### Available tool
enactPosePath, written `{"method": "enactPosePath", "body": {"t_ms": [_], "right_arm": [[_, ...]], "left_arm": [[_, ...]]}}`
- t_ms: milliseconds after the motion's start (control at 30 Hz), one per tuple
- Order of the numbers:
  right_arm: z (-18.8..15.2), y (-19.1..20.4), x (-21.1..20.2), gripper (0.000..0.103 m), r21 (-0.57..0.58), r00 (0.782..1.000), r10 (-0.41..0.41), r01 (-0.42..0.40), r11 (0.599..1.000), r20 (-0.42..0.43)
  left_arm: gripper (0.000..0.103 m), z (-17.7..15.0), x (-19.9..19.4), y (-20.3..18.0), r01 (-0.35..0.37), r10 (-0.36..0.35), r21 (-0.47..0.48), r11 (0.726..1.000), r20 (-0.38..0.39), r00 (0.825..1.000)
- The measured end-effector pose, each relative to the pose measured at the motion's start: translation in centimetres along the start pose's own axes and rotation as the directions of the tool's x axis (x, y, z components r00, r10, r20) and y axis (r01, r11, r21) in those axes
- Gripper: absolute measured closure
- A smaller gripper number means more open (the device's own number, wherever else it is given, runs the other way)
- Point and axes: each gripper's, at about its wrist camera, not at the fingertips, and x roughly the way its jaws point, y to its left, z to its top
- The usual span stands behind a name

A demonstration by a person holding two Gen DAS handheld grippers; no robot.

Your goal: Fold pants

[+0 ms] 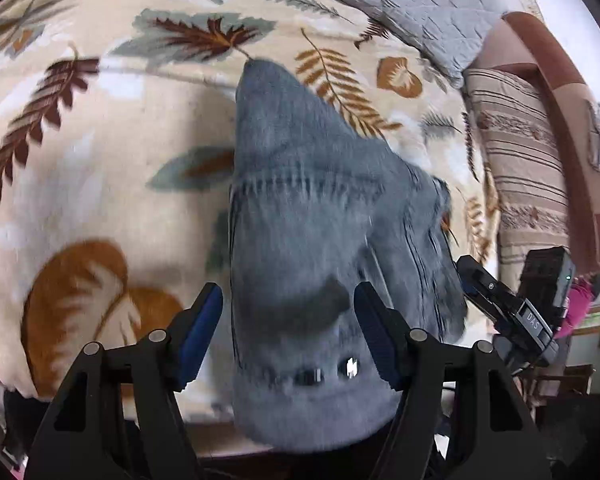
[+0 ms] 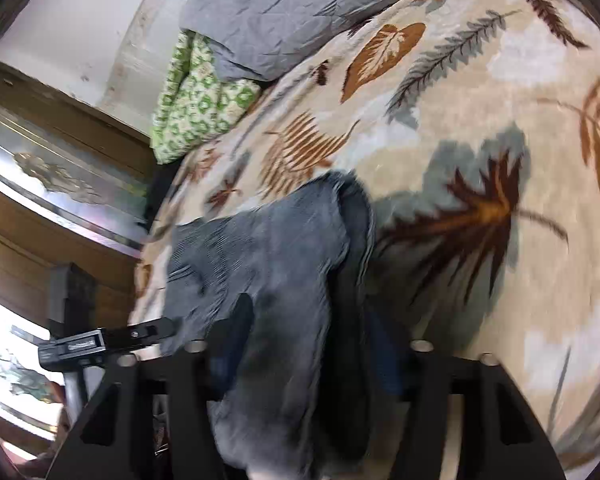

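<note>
Leaf-print bed blanket [image 1: 100, 128] carries the grey pants [image 1: 308, 216], long axis running away from you. Left gripper [image 1: 288, 328] straddles the near end, jaws open; right gripper [image 2: 300, 356] also open, cloth between unpinched.

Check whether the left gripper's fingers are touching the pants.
Apart. The left wrist view shows the pants between the left gripper fingers, blanket showing beside the left one.
</note>
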Motion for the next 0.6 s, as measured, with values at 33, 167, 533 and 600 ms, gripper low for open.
{"method": "enactPosePath", "body": {"t_ms": [33, 167, 533, 600], "right_arm": [[-0.4, 0.1, -0.2, 0.039, 0.003, 1.0, 0.01, -0.01, 1.0, -0.001], [-2.3, 0.8, 0.1, 0.044, -0.025, 0.999, 0.027, -0.028, 0.999, -0.036], [-4.6, 1.8, 1.5, 0.058, -0.305, 0.966, -0.25, 0.218, 0.927, -0.07], [-5.0, 1.1, 1.4, 0.057, -0.281, 0.974, -0.22, 0.199, 0.939, -0.045]], "left_arm": [[0.035, -0.7, 0.0, 0.1, 0.019, -0.019, -0.013, 1.0, -0.012, 1.0], [0.035, -2.7, 1.1, 0.3, 0.064, -0.068, -0.054, 0.996, -0.07, 0.995], [0.018, -4.7, 2.9, -0.3, -0.046, 0.046, 0.012, 0.999, -0.041, 0.998], [0.015, -4.7, 3.1, -0.2, -0.057, 0.057, 0.014, 0.998, -0.028, 0.998]]}}
